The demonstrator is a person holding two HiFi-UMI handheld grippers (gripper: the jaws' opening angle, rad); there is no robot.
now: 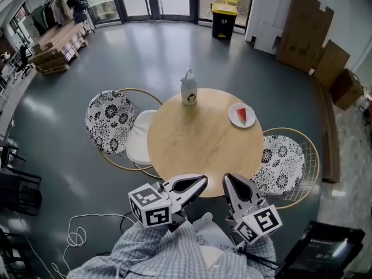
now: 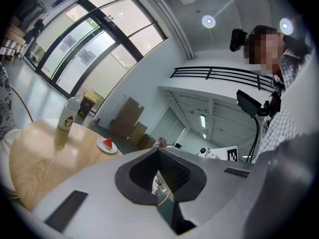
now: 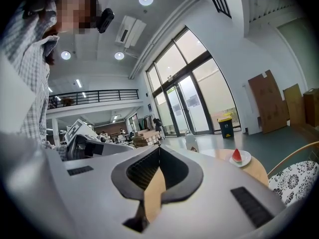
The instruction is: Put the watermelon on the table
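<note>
A red watermelon slice (image 1: 243, 114) lies on a white plate (image 1: 234, 119) at the right edge of the round wooden table (image 1: 197, 141). Both grippers hover at the table's near edge, held close to my body and well short of the plate. My left gripper (image 1: 203, 180) has its jaws shut with nothing between them, and so does my right gripper (image 1: 228, 179). In the left gripper view the slice (image 2: 107, 144) shows far beyond the closed gripper (image 2: 158, 151). The right gripper view has the slice (image 3: 237, 156) off to the right of the closed gripper (image 3: 159, 147).
A white bottle with a monkey face (image 1: 188, 89) stands at the table's far side. Floral-cushioned chairs sit left (image 1: 110, 121) and right (image 1: 282, 164) of the table. A yellow-lidded bin (image 1: 224, 17) and cardboard (image 1: 305, 31) stand at the back. A cable (image 1: 75, 234) lies on the floor.
</note>
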